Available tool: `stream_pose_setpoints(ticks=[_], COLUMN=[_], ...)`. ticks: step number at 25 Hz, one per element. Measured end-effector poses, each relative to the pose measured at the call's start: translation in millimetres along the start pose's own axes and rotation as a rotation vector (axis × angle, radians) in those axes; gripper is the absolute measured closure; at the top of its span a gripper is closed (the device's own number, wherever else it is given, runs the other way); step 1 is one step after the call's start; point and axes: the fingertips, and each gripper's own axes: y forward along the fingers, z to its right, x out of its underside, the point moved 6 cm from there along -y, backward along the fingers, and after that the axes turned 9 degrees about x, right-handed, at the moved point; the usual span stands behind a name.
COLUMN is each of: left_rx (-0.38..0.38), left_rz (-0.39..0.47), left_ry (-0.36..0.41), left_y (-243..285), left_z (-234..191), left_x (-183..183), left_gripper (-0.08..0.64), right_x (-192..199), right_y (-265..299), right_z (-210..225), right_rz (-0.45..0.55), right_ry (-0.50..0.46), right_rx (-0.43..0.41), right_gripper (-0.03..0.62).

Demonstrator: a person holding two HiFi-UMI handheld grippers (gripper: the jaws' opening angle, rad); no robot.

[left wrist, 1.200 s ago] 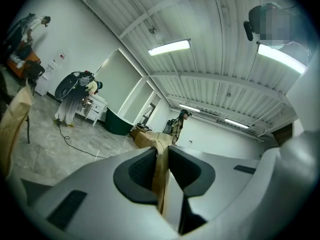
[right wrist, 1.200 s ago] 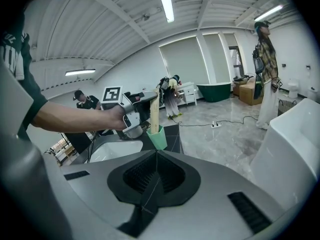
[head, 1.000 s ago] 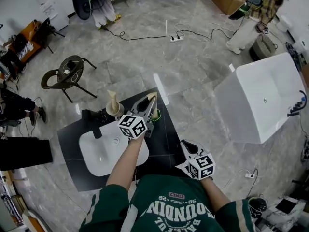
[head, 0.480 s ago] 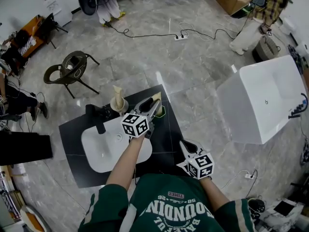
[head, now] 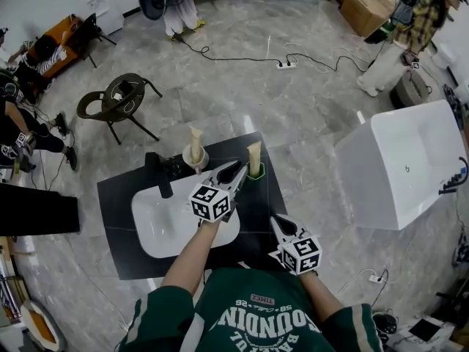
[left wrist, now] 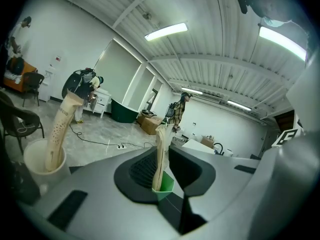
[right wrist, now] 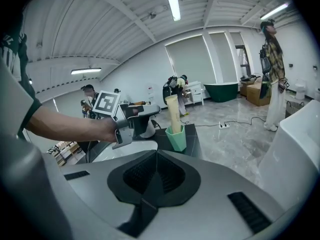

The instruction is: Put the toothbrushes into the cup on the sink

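Note:
On the black counter [head: 124,251] a green cup [head: 255,171] holds one upright beige toothbrush pack [head: 253,155]. A white cup [head: 195,160] to its left holds another pack [head: 196,142]. My left gripper [head: 237,169] sits just short of the green cup, jaws apart and just closing, with nothing between them. In the left gripper view the green cup [left wrist: 164,182] and its pack [left wrist: 159,151] show through the gap. My right gripper [head: 278,221] hangs near the counter's front right corner, shut and empty. From the right gripper view the green cup [right wrist: 176,137] stands ahead.
A white basin [head: 165,229] with a black faucet [head: 157,174] fills the counter's left half. A white bathtub [head: 399,160] stands to the right and a chair [head: 117,105] behind left. Cables [head: 242,57] cross the floor, and several people stand around the room's edges.
The left gripper let go of the toothbrush pack, which now stands in the green cup, and drew back toward me. The right gripper shifted slightly.

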Motion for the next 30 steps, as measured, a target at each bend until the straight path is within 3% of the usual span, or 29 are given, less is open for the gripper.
stream_pose_setpoints(ticks=[3, 9, 17, 24, 30], left_rx=[0.023, 0.077, -0.009, -0.031, -0.073], left_rz=[-0.027, -0.049, -0.065, -0.050, -0.030], left_ry=[0.018, 0.057, 0.074, 0.074, 0.099], left_y=[-19, -62, -122, -175, -219], left_z=[7, 24, 22, 18, 14], left_x=[3, 13, 25, 29, 34], left_gripper=[0.539, 0.549, 0.549, 0.551, 0.551], right_x=[-6, -16, -20, -27, -18], right_y=[4, 18, 29, 39, 50], right_z=[-16, -48, -84, -112, -141], right_rz=[0.015, 0.023, 0.034, 0.072, 0.059], right_ry=[-0.008, -0.045, -0.076, 0.021, -0.020], right_rx=[-0.015, -0.059, -0.096, -0.152, -0.151], right_gripper=[0.551, 0.551, 0.552, 0.552, 0.552])
